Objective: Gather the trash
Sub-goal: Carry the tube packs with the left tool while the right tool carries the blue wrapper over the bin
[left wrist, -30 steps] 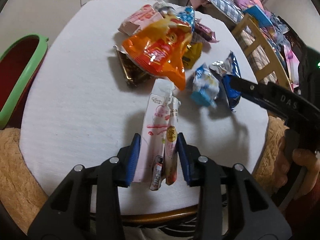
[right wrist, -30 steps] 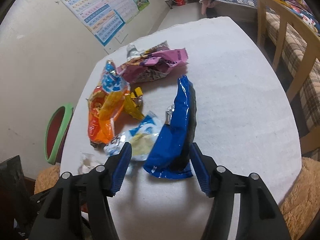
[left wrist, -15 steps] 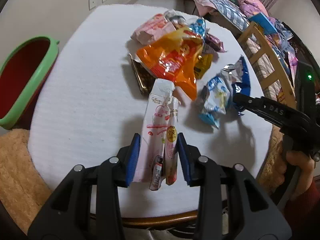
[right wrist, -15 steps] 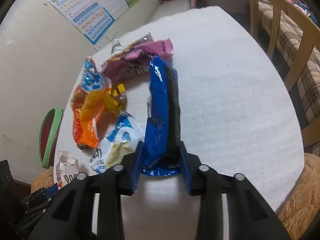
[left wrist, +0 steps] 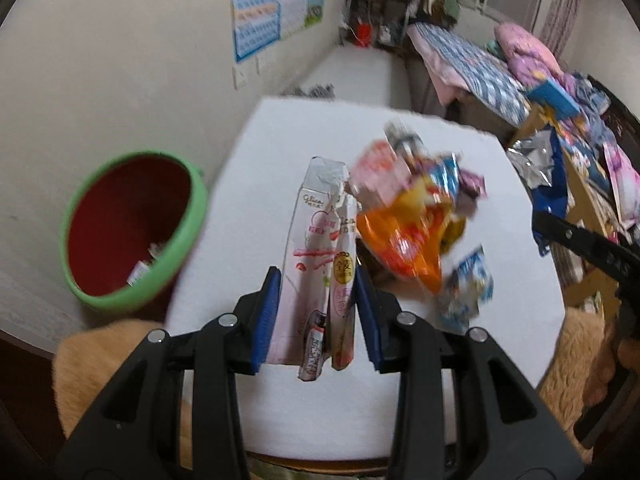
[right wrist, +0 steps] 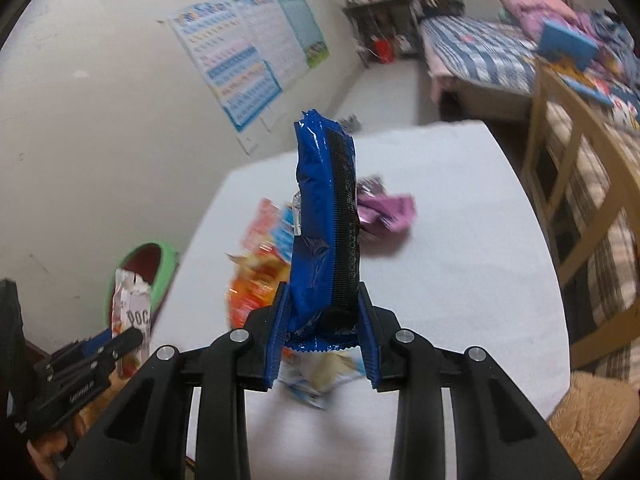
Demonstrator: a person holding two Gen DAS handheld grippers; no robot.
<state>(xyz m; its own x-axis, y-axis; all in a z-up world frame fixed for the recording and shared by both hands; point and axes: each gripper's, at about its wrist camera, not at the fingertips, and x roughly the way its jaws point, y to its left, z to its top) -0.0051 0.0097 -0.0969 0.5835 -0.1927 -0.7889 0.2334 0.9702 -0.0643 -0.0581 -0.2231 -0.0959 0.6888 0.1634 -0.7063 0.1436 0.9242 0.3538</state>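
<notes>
Left wrist view: the left claw (left wrist: 318, 314) is closed on a pink-and-white box (left wrist: 310, 248) and a thin sachet (left wrist: 345, 276) beside it, both clamped between the 2 blue pads (left wrist: 267, 312) and held upright above the white desk (left wrist: 280, 168). To the left of the desk, lower down, stands a bin (left wrist: 132, 224) with a green rim and red interior; a few pale scraps lie inside it. On the desk, right of the box, lies a blurred heap of wrappers: an orange bag (left wrist: 404, 240) at its centre and a light-blue packet (left wrist: 466, 286) nearer the right edge. The right claw's black arm enters at the far right with a blue wrapper (left wrist: 550, 196) above it. A chart (left wrist: 272, 4) hangs on the wall and a bed (left wrist: 472, 64) stands behind. Right wrist view: the right claw (right wrist: 323, 330) grips the blue wrapper (right wrist: 316, 216), which holds a black ribbed tray (right wrist: 346, 220) and stands upright above the desk (right wrist: 460, 240). Behind it lie the orange bag (right wrist: 256, 288) and a purple wrapper (right wrist: 386, 208); the light-blue packet (right wrist: 316, 380) lies just below the pads. At lower left the left claw (right wrist: 116, 342) holds the box (right wrist: 132, 304) in front of the bin (right wrist: 168, 264). A wooden chair (right wrist: 580, 184) stands right of the desk.
</notes>
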